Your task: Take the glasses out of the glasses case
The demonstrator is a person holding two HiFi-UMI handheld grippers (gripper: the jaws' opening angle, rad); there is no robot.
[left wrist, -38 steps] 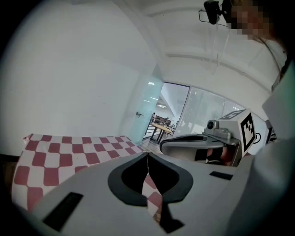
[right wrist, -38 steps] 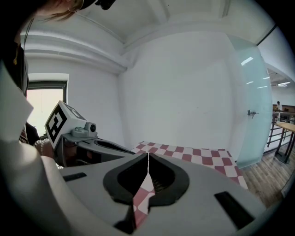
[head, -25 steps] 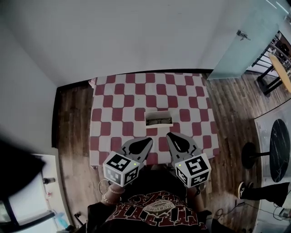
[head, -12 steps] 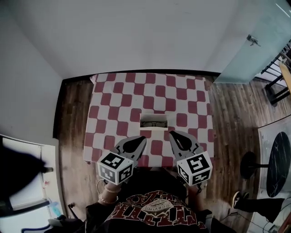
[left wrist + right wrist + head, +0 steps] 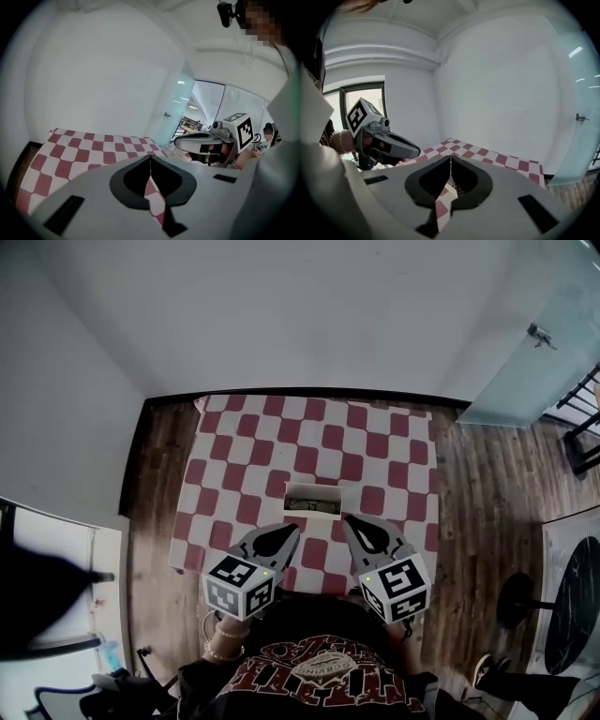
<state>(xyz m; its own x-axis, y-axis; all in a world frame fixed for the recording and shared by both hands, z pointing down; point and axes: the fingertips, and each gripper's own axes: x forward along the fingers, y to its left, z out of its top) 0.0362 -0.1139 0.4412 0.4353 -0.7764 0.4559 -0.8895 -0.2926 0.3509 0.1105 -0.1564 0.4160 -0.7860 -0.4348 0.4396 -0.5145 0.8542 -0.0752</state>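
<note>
**A:** How do the left tongs (image 5: 294, 529) stand?

**B:** Clenched tip to tip on nothing, above the worktop (image 5: 253, 446), just short of the near left corner of the glasses case (image 5: 313, 487).

**A:** And the case itself?

**B:** It lies open, lengthwise across the person's front. A dark shape inside looks like the glasses (image 5: 312, 505), though it is too small to make out the frame.

**A:** The right tongs (image 5: 346, 520)?

**B:** Also clenched and empty, off the case's near right corner and apart from it.

**A:** So what would do the step well?

**B:** Probably one pair should part its tips and steady a short end of the case, since it looks light enough to slide. The other pair should come in from above, opened only a little. It should pinch the bridge or a temple rather than a lens, then lift straight up clear of the case's walls.
</note>
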